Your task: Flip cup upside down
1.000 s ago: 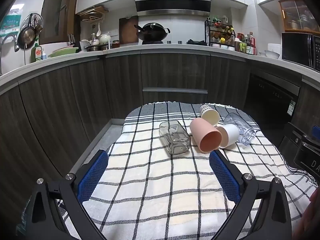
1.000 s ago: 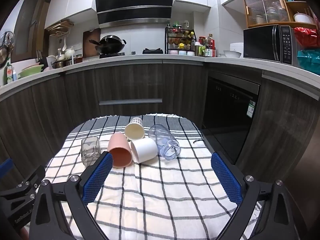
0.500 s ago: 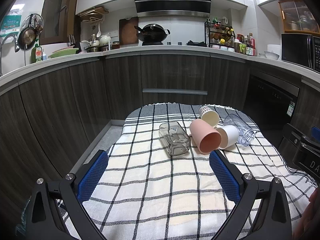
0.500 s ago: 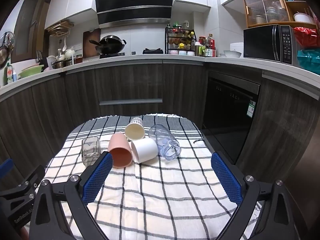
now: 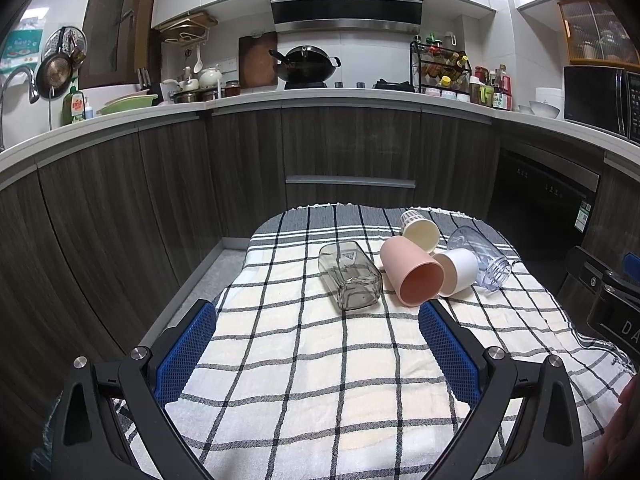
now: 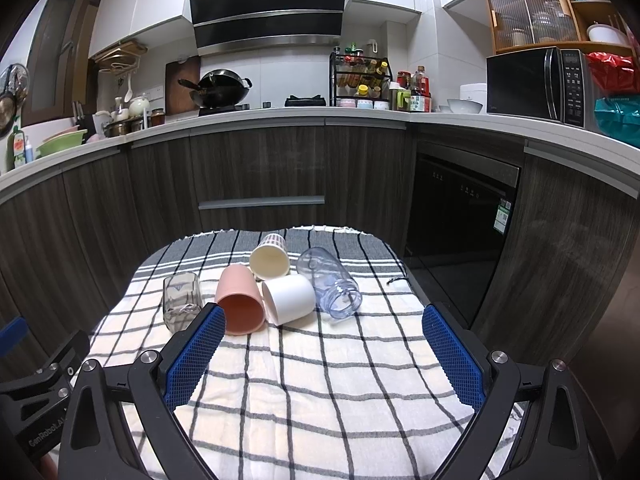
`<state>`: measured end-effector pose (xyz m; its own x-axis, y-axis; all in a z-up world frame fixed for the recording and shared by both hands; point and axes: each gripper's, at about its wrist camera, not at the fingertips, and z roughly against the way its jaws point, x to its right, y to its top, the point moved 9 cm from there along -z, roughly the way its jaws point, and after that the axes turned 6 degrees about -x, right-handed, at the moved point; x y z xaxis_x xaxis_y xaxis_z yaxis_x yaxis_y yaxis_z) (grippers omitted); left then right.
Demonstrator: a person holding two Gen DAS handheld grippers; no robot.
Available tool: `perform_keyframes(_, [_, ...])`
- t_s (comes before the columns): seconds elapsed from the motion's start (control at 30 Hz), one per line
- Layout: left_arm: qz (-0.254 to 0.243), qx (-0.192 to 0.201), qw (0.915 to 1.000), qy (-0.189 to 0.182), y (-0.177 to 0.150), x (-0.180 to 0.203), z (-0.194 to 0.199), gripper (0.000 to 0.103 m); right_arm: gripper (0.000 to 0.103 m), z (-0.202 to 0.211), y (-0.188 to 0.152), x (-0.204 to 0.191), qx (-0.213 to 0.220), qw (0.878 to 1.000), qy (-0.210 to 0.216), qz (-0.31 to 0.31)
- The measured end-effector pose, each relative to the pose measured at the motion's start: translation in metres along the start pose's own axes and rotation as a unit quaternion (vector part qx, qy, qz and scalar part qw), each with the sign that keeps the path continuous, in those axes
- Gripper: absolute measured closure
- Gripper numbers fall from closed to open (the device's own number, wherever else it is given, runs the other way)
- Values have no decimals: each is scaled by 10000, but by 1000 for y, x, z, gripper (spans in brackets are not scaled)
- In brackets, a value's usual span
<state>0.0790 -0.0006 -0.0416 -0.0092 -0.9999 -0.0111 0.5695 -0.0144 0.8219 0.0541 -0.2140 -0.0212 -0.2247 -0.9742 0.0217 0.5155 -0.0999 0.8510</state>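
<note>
Several cups lie on their sides on a checked cloth (image 5: 304, 360) over a small table. From left to right: a square smoky glass (image 5: 350, 274) (image 6: 181, 299), a pink cup (image 5: 410, 270) (image 6: 240, 300), a white cup (image 5: 458, 270) (image 6: 289, 298) and a clear plastic jar (image 5: 480, 258) (image 6: 328, 280). A cream cup (image 5: 420, 228) (image 6: 270, 254) lies behind them. My left gripper (image 5: 318, 346) is open and empty, short of the cups. My right gripper (image 6: 324, 354) is open and empty, also short of them.
Dark wood cabinets and a curved counter (image 5: 344, 98) stand behind the table. A dishwasher front (image 6: 460, 216) is at the right. The cloth's near part (image 6: 320, 400) lies between each gripper's fingers. The other gripper's body shows at each view's edge (image 6: 36, 408).
</note>
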Motion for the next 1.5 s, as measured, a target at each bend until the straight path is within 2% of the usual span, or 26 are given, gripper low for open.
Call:
perform_keyframes(0.87, [3,24,10000,-6,-2,0,-1,0,4,-2,-1,1,-14,10000,6,-16])
perform_keyframes(1.5, [-12,-96,10000,8,0,3,-5,0,4,-5,-5,1,-96,9999,12,-48])
